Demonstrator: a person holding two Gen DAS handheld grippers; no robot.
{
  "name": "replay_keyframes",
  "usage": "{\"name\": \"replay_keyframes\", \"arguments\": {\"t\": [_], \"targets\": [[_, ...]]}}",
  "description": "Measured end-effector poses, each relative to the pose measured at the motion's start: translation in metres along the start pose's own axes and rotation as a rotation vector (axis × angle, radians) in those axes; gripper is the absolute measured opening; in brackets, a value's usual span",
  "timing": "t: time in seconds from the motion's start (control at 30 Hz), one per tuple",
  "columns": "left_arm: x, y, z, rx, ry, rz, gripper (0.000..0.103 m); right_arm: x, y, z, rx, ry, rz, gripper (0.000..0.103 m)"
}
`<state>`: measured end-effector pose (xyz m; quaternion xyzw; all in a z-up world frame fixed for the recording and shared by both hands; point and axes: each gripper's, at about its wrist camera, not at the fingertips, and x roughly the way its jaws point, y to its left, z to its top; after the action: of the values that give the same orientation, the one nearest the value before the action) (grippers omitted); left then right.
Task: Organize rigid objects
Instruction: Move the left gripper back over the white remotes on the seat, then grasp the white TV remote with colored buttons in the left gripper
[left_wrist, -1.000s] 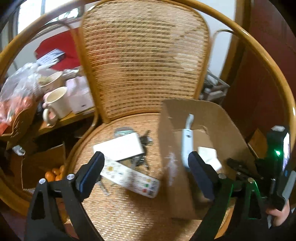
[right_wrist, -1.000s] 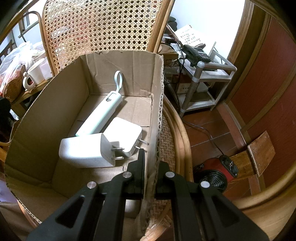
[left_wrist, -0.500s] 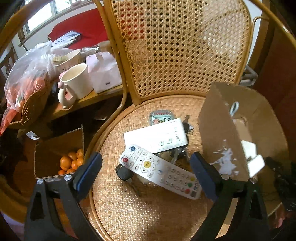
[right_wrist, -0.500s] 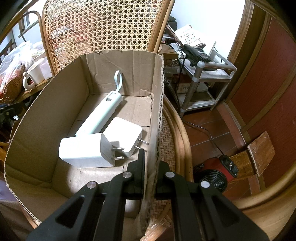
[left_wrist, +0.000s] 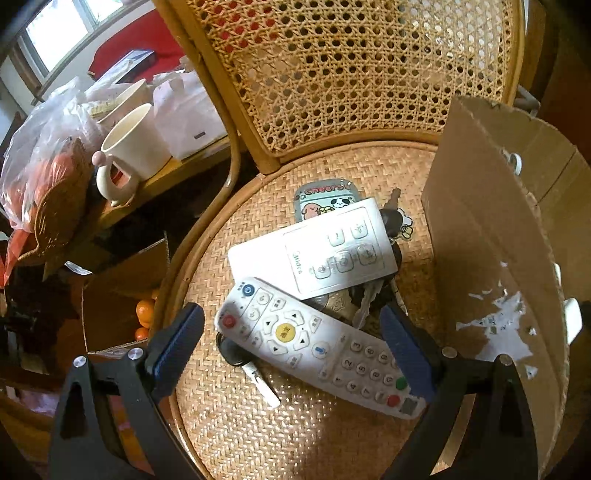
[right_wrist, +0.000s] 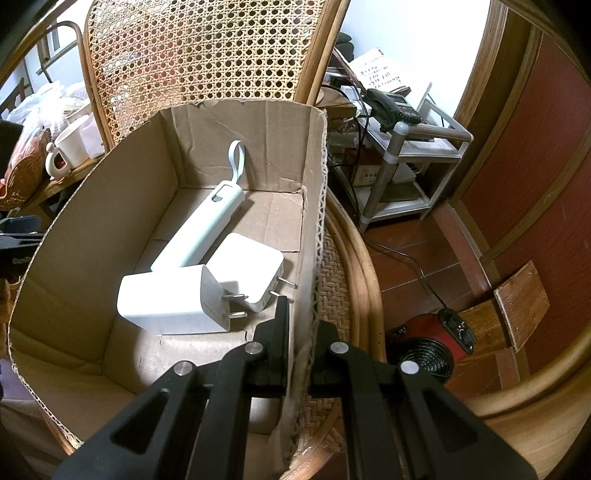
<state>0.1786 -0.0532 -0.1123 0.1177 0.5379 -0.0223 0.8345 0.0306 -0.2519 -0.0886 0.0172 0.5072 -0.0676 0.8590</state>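
A big wicker chair (left_wrist: 332, 92) fills most of the left view. Its round seat holds a pile of things in the middle of the frame.

A cardboard box (left_wrist: 491, 258) stands on the seat at the right side of the left view. In the right view the box (right_wrist: 92, 236) fills the left half of the frame, and we look down into it.

The left gripper (left_wrist: 291, 343) sits at the bottom of its view. Its two blue fingers (left_wrist: 177, 343) are wide apart and hold nothing. They sit on either side of the long remote.

The right gripper (right_wrist: 301, 328) is at the bottom middle of its view. Its fingers are pinched tight on the right wall of the box.

The long remote (left_wrist: 317, 343) lies slanted on the seat, low in the middle of the left view. It has many buttons. A flat white remote (left_wrist: 314, 247) lies just above it, and their ends overlap. Keys (left_wrist: 365, 299) peek out from under both. A small cartoon card (left_wrist: 325, 195) lies above the white remote, partly under it.

Inside the box lie a pale blue tool (right_wrist: 203, 229) with a loop, and two white chargers. The near charger (right_wrist: 173, 299) touches the far charger (right_wrist: 247, 273).

A white mug (left_wrist: 133, 155) stands on a table at the upper left of the left view.
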Motion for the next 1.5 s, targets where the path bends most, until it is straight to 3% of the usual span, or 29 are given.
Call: {"name": "replay_keyframes", "arguments": {"t": [0.33,0.63,0.8,0.97,1.07,1.1,1.13,1.23,1.33,1.5], "targets": [[0.015,0.0,0.001,0.005,0.032,0.069,0.095,0.0,0.0,0.0,0.001,0.0,0.0,0.008],[0.017,0.0,-0.002,-0.016,0.05,0.073,0.095,0.0,0.0,0.0,0.0,0.0,0.0,0.008],[0.012,-0.012,-0.009,0.043,0.041,0.081,0.095,0.0,0.0,0.0,0.0,0.0,-0.001,0.008],[0.011,-0.012,-0.015,0.044,0.056,0.038,0.095,0.0,0.0,0.0,0.0,0.0,0.0,0.008],[0.015,-0.01,-0.021,0.035,0.103,0.002,0.095,0.0,0.0,0.0,0.001,0.0,0.0,0.008],[0.016,-0.01,-0.024,0.037,0.11,-0.01,0.093,0.0,0.0,0.0,0.001,0.0,0.0,0.008],[0.014,-0.01,-0.026,0.041,0.103,-0.034,0.081,0.0,0.0,0.0,0.001,0.0,-0.001,0.008],[0.011,-0.009,-0.03,0.036,0.111,-0.088,0.062,0.0,0.0,0.0,0.001,0.0,-0.001,0.008],[0.01,-0.007,-0.031,0.032,0.106,-0.115,0.05,0.0,0.0,0.0,0.001,0.0,-0.001,0.008],[0.004,-0.011,-0.035,0.072,0.075,-0.17,0.041,0.0,0.0,0.0,0.001,0.0,0.001,0.008]]}}
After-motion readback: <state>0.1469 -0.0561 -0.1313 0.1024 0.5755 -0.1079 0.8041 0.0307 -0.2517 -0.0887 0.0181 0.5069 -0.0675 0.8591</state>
